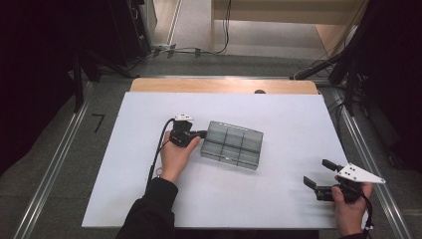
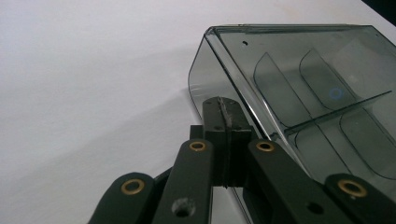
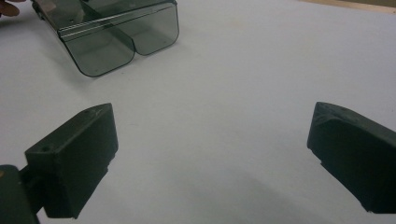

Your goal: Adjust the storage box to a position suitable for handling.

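We see a white rectangular sheet (image 1: 278, 194) covering a table whose pale wooden edge (image 1: 224, 85) shows at 12 o'clock. Around it lie grey floor, metal rails (image 1: 52, 172) at 9 and 3 o'clock, and black cables (image 1: 199, 51) beyond the far edge.

Near the sheet's centre rests a smoke-grey translucent plastic organiser box (image 1: 232, 144), rectangular with rounded corners; through its closed lid we see curved dividers forming compartments.

The left gripper (image 1: 203, 133), held at 9 o'clock of the box, has its jaws pressed together, their tips at the box's near wall (image 2: 205, 86); we cannot tell whether they touch it.

The right gripper (image 1: 321, 174), at 4 o'clock of the sheet and well apart from the box, holds its jaws wide apart over bare sheet.
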{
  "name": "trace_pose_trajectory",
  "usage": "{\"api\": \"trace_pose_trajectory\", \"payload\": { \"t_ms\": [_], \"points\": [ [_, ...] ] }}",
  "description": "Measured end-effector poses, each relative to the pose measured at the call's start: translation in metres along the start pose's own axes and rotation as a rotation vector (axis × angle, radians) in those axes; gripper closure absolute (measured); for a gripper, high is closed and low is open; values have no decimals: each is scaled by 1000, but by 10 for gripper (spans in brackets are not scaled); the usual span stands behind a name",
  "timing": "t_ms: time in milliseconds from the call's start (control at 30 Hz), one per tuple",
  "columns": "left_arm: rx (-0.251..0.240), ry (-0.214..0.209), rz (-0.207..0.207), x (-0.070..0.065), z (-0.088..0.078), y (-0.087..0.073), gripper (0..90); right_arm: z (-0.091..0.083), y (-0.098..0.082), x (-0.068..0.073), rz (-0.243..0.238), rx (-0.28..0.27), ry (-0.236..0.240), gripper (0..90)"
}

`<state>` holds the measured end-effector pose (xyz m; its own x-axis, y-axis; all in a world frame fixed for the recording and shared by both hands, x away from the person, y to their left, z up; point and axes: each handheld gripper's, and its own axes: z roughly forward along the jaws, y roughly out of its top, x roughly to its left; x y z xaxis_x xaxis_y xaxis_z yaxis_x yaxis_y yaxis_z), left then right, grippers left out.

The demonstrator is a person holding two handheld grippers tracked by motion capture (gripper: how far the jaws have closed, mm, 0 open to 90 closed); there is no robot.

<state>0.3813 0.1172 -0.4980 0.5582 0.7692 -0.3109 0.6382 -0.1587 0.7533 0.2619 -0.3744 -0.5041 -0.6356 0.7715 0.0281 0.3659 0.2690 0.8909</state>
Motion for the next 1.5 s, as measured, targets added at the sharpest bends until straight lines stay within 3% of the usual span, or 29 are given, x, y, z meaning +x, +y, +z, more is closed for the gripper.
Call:
{"api": "trace_pose_trajectory", "payload": {
  "t_ms": [600, 1500],
  "points": [
    [17, -63, 71, -36, 11, 1, 898, 0, 0, 0, -2, 2, -2, 4],
    [13, -133, 128, -77, 12, -11, 898, 0, 0, 0, 0, 3, -3, 4]
  ]
}}
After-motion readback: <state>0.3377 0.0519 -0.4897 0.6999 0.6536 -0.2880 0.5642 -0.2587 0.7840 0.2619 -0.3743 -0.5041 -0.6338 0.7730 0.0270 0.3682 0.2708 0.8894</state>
